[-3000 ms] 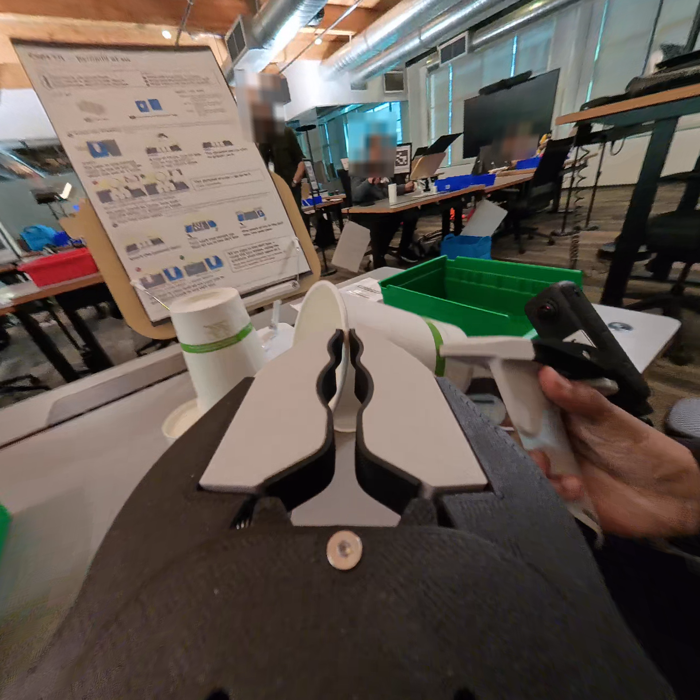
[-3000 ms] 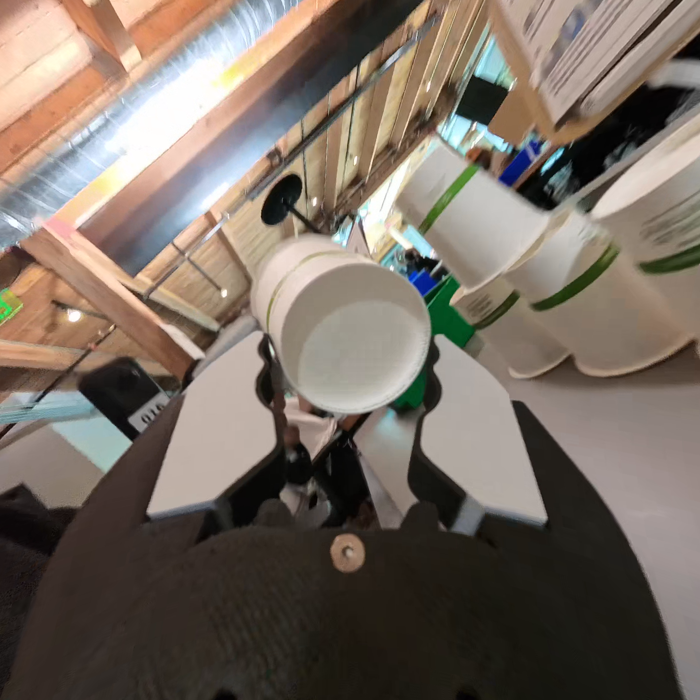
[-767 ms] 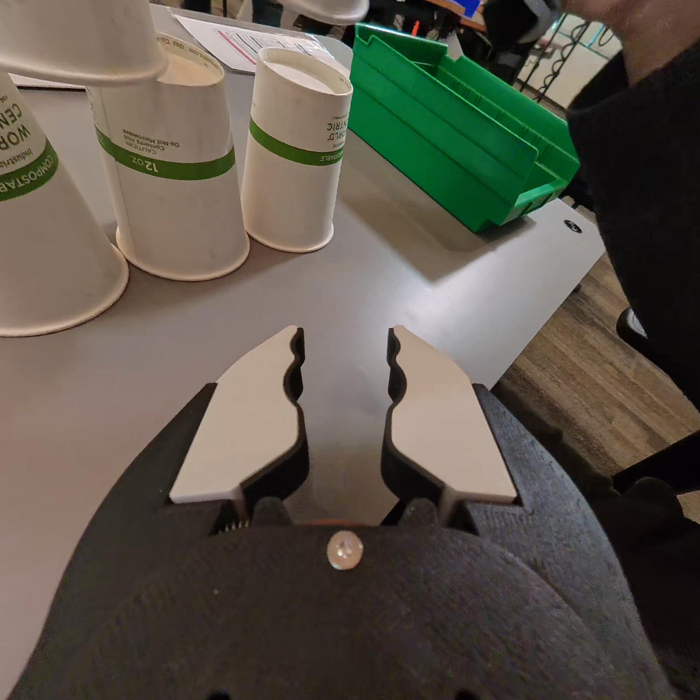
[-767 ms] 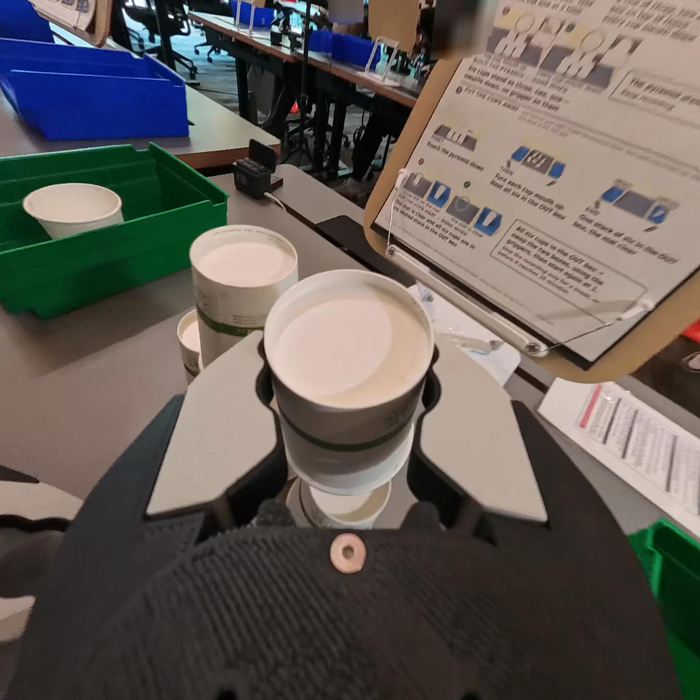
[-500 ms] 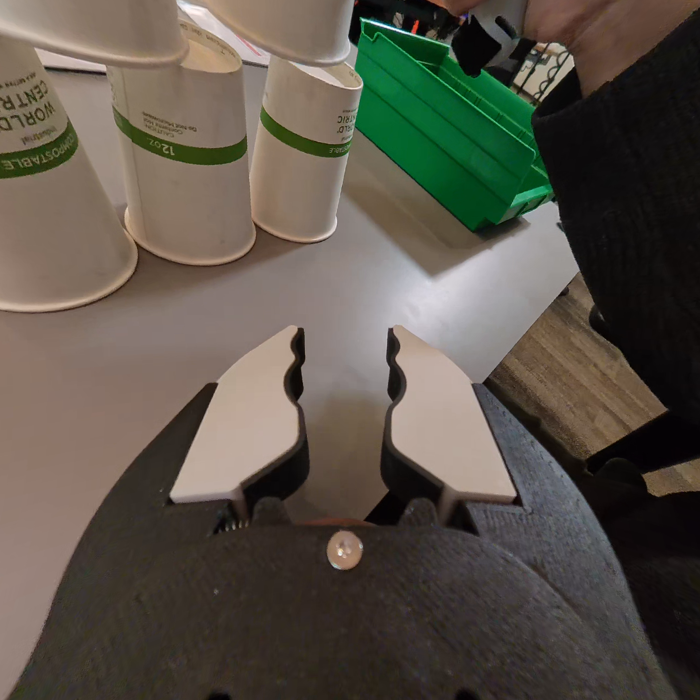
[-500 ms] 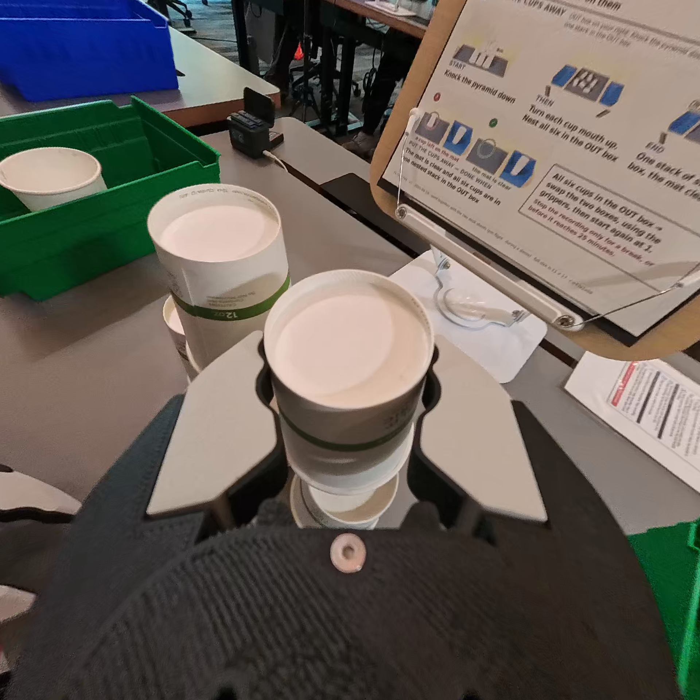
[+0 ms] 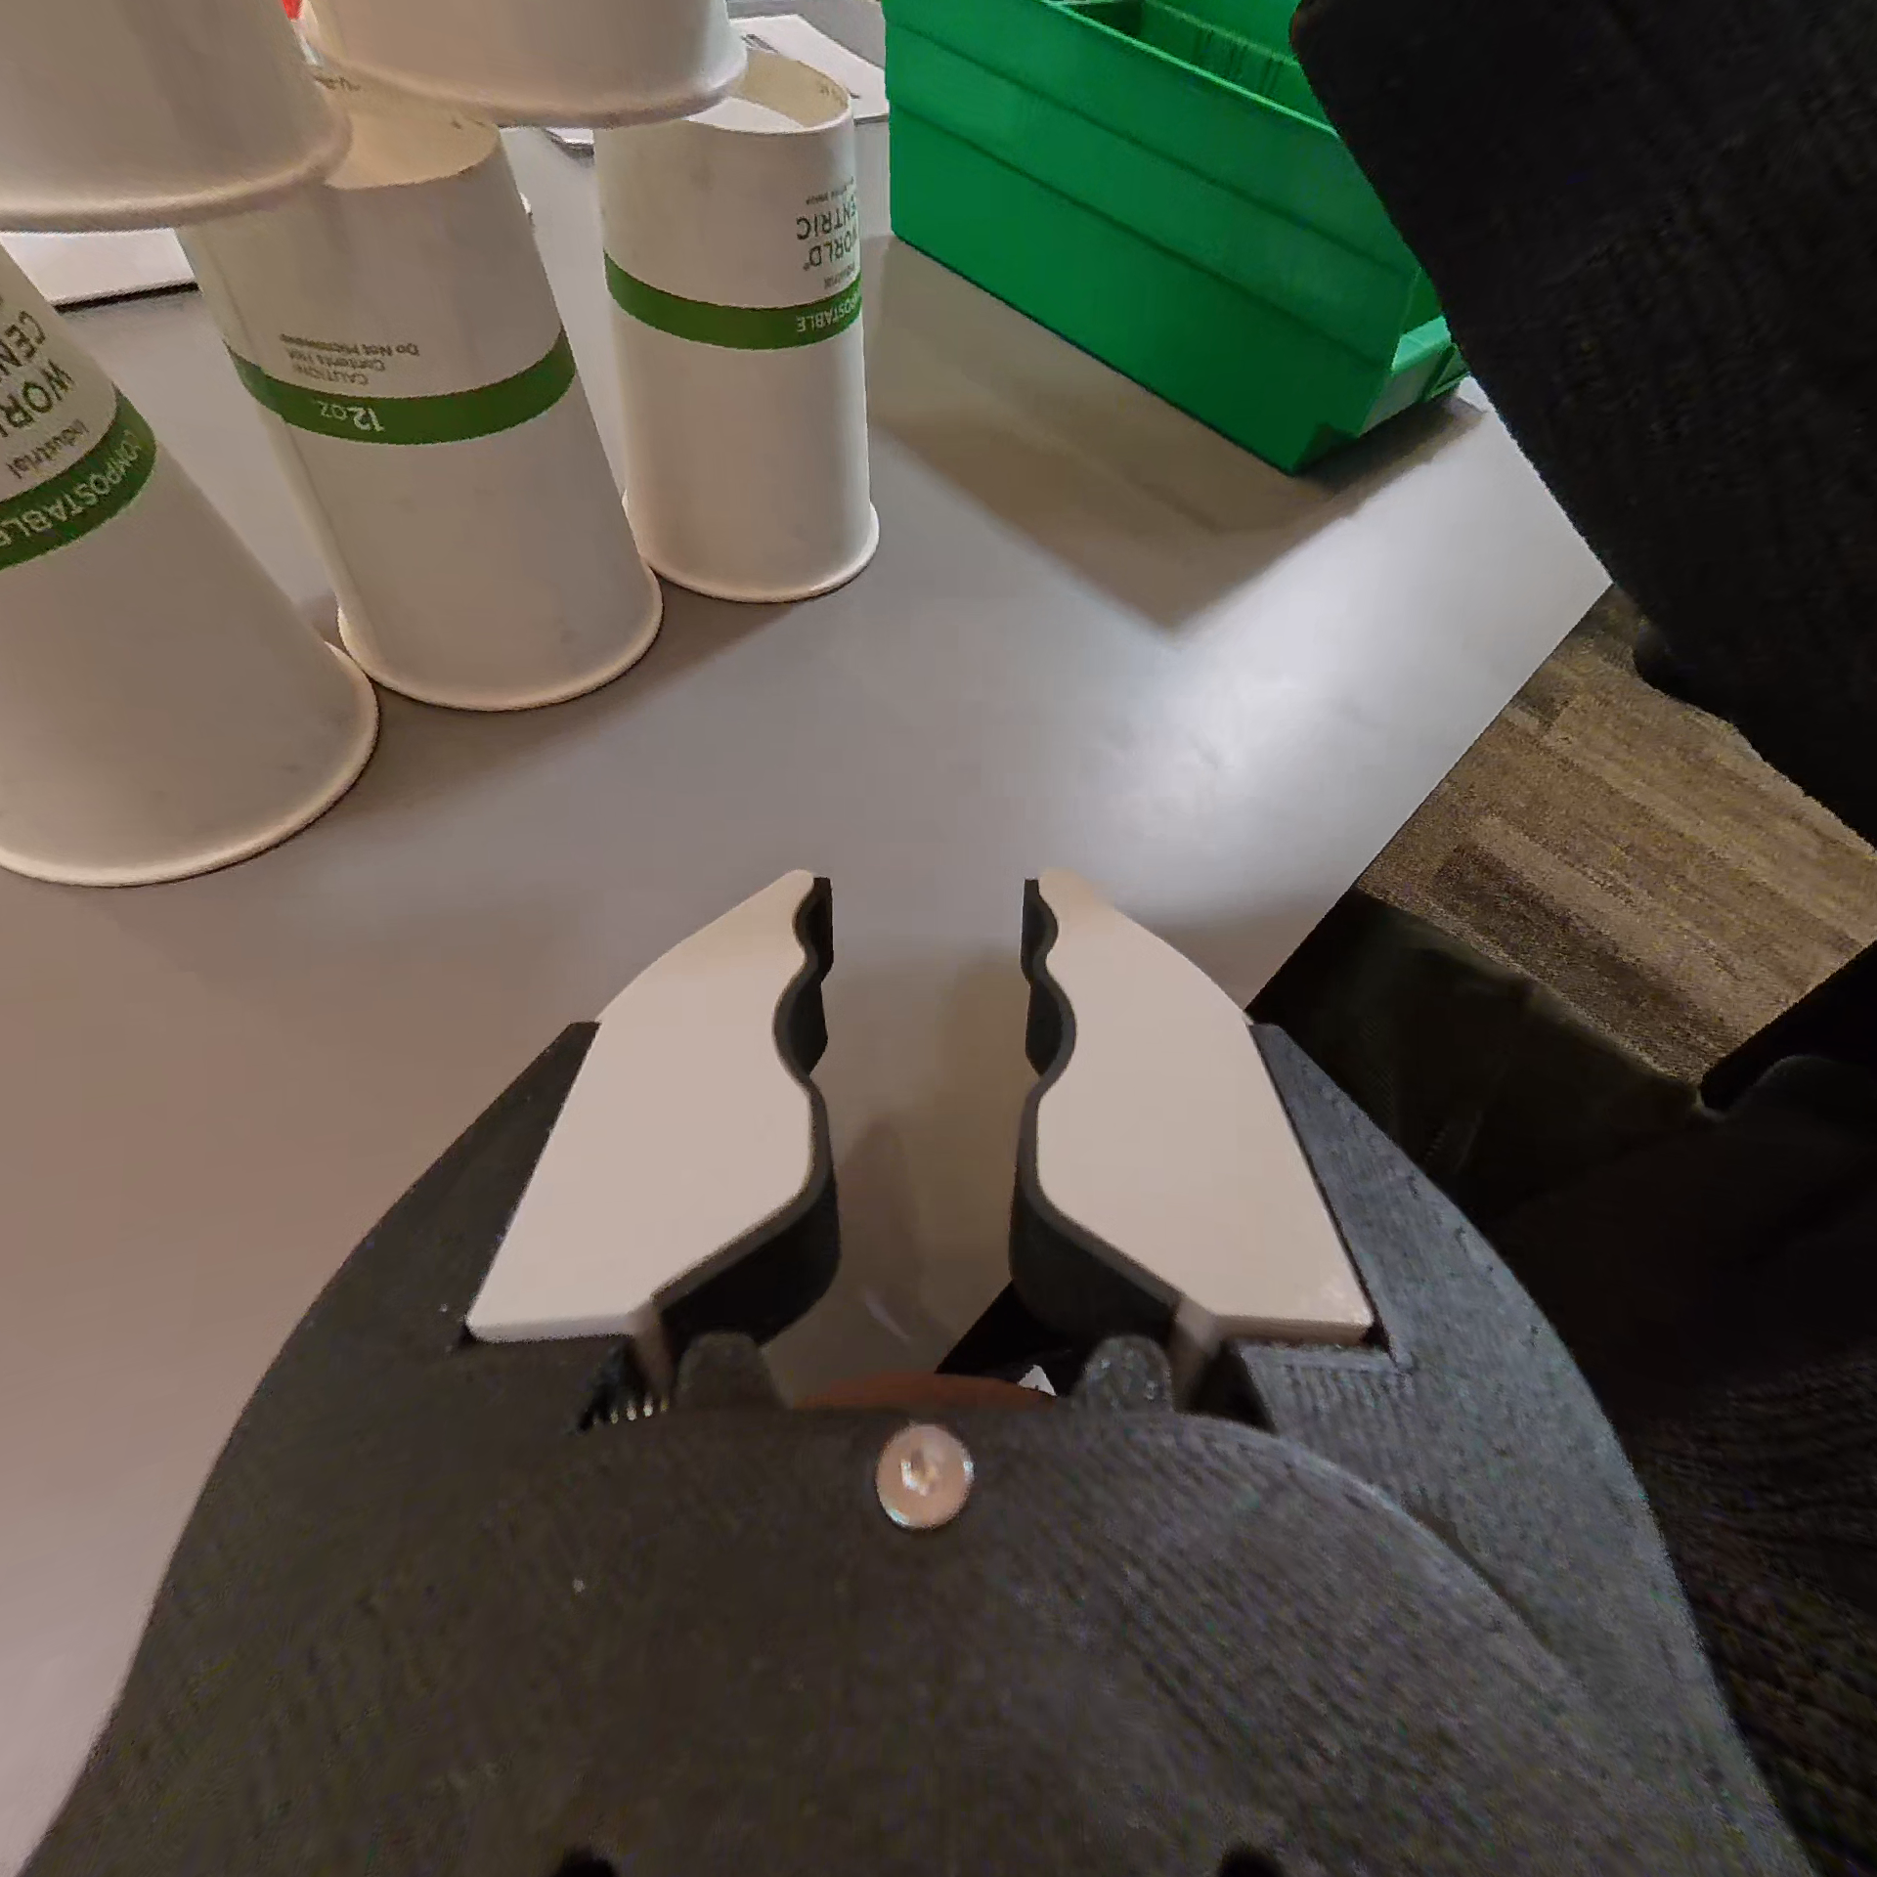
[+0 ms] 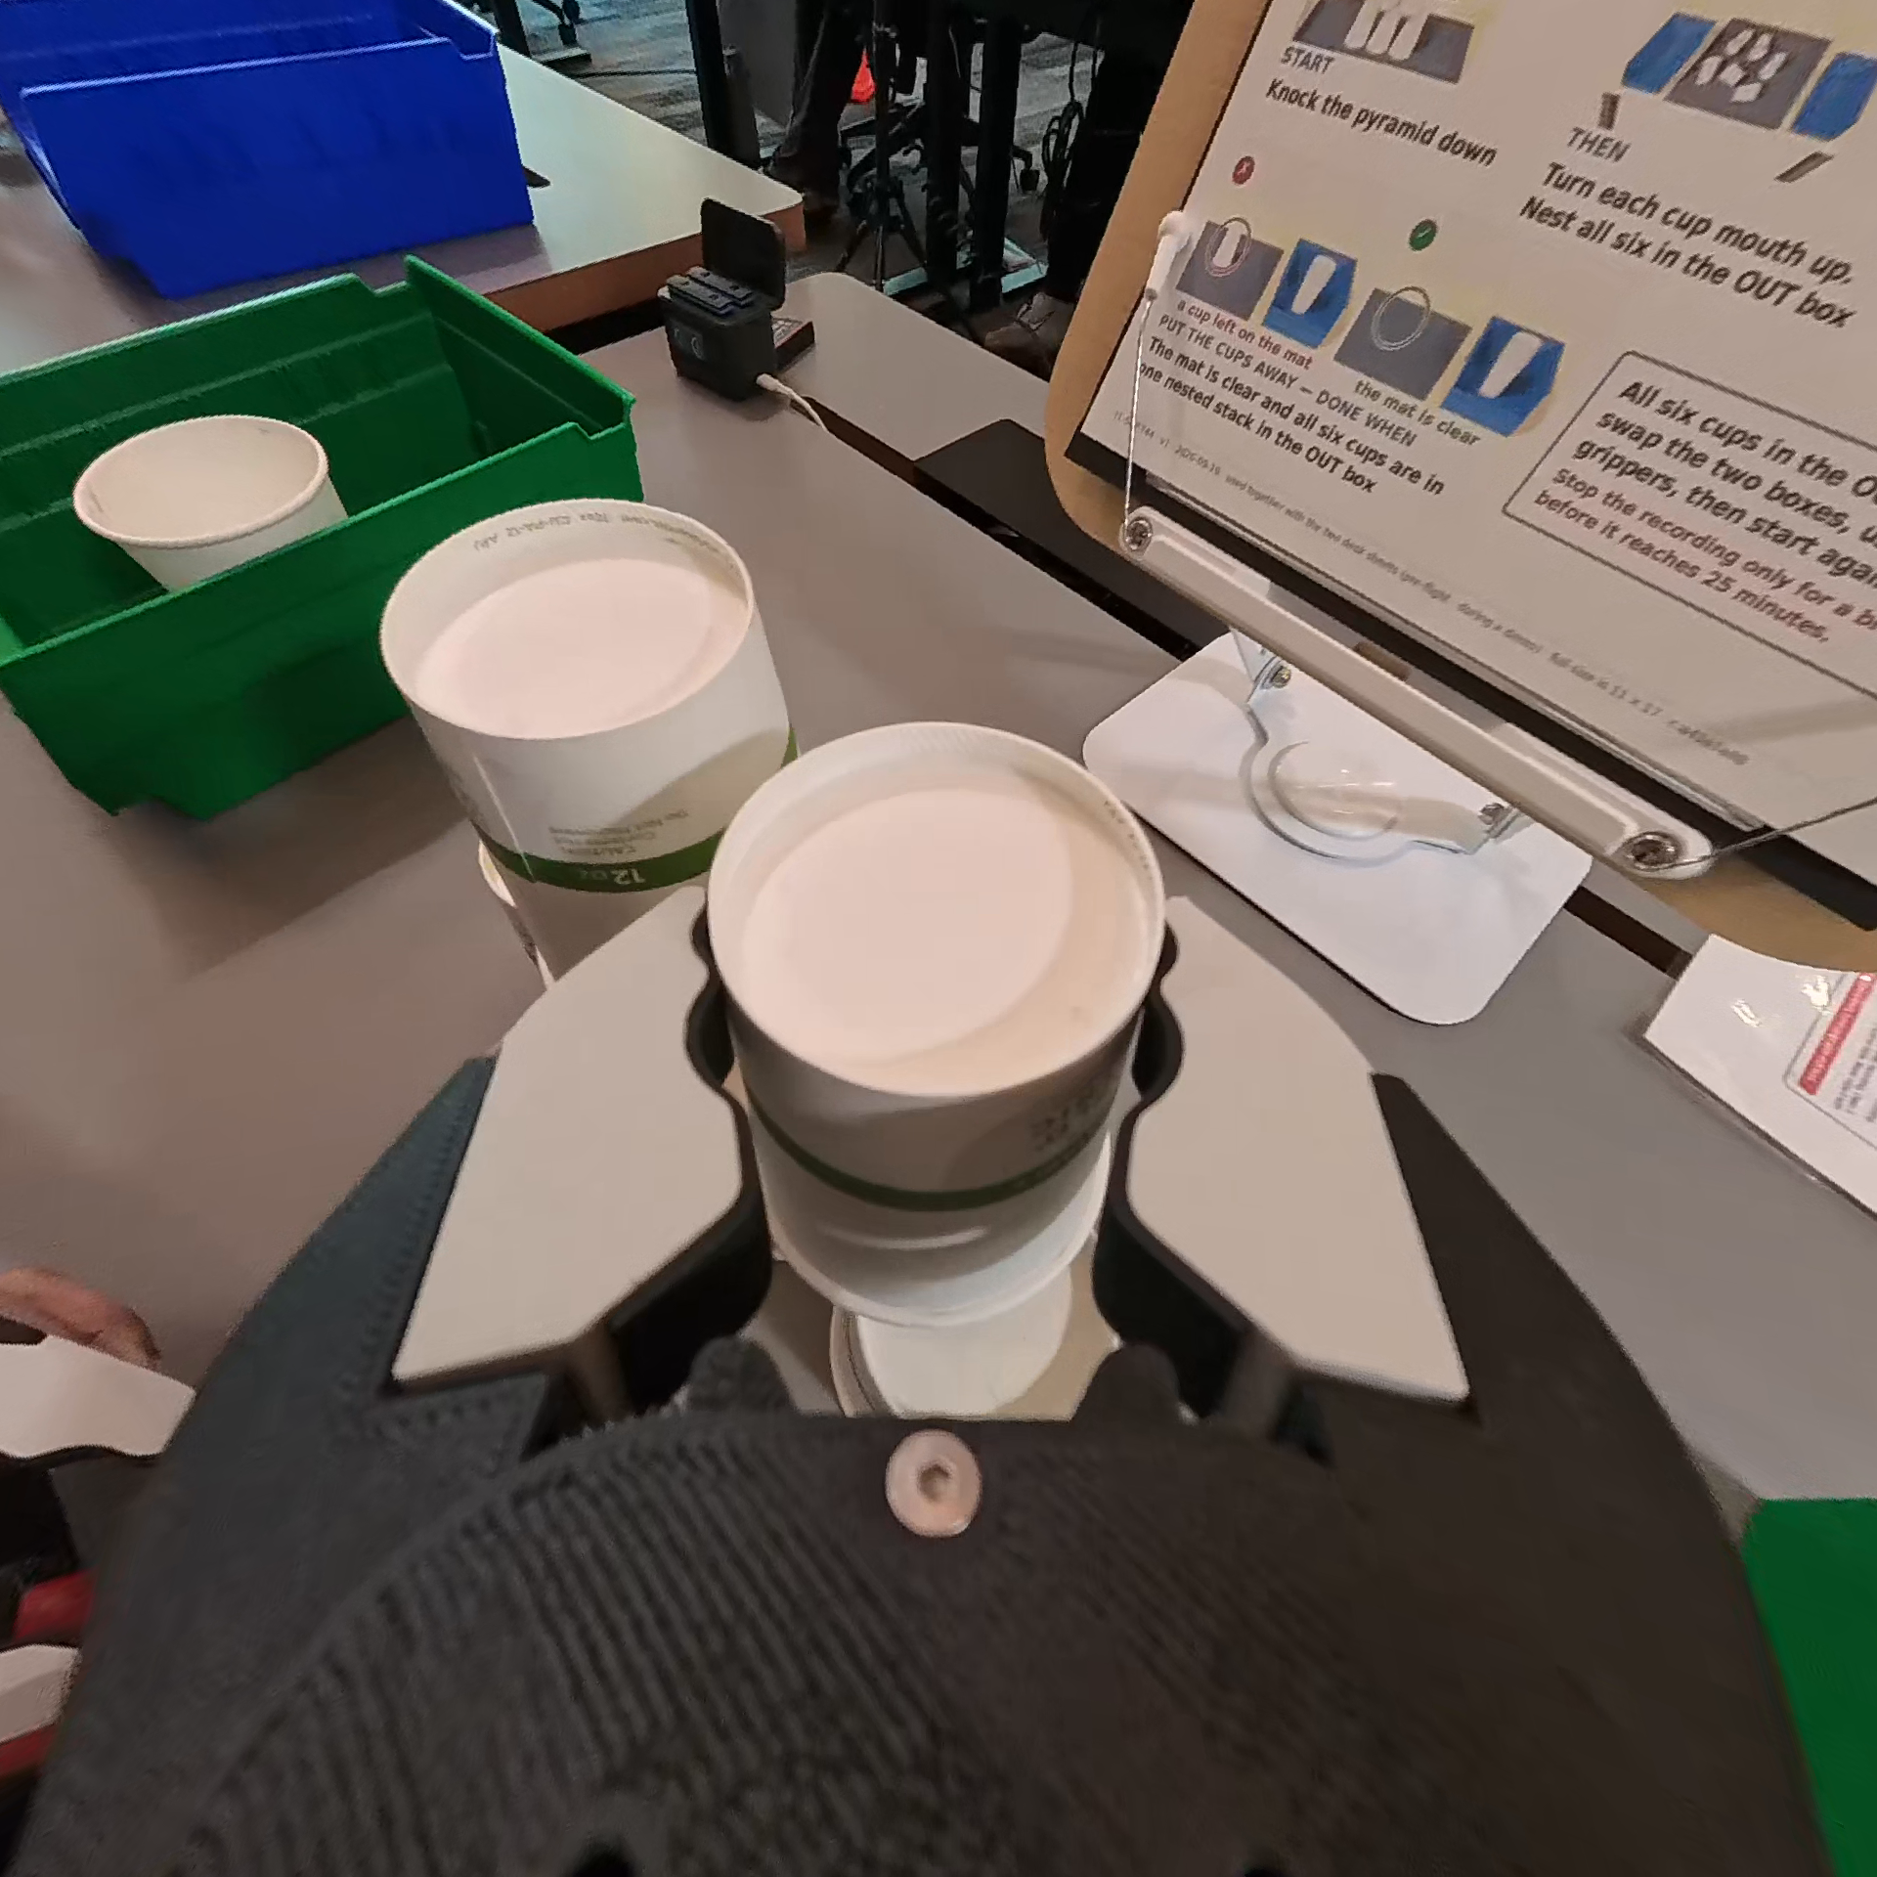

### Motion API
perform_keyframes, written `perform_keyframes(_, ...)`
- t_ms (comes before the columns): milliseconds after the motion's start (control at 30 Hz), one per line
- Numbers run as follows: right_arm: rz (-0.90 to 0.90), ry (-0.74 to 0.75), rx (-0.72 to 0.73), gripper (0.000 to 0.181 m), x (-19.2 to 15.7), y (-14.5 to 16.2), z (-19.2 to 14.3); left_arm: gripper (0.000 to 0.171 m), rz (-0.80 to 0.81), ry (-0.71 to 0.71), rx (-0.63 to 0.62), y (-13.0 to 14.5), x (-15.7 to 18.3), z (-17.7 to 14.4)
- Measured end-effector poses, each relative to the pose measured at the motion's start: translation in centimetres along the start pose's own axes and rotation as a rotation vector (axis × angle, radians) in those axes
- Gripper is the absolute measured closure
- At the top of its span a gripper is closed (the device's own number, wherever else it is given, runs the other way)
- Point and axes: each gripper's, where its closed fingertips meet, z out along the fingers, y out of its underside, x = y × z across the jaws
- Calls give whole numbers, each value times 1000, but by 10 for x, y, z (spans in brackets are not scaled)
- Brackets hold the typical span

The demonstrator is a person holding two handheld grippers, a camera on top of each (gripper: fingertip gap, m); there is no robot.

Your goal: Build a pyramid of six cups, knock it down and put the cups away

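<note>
Right wrist view: right tool (image 8: 929, 1016) clasps inverted cup (image 8: 929, 1016); left tool (image 7: 926, 919) released.

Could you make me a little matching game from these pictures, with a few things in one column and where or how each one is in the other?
Things:
1. Left gripper
2. Right gripper
3. Lone cup
4. Instruction board

States:
A. stands mouth up inside the green bin
B. shut on an upside-down cup
C. open and holding nothing, over the grey table
D. propped on a white stand at the back of the table

Pairs: 1-C, 2-B, 3-A, 4-D
</note>
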Motion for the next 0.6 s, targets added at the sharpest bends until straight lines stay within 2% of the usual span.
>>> perform_keyframes(600,0,-1,1,101,-1,2,2,135,-31,7,-12,3,0,1)
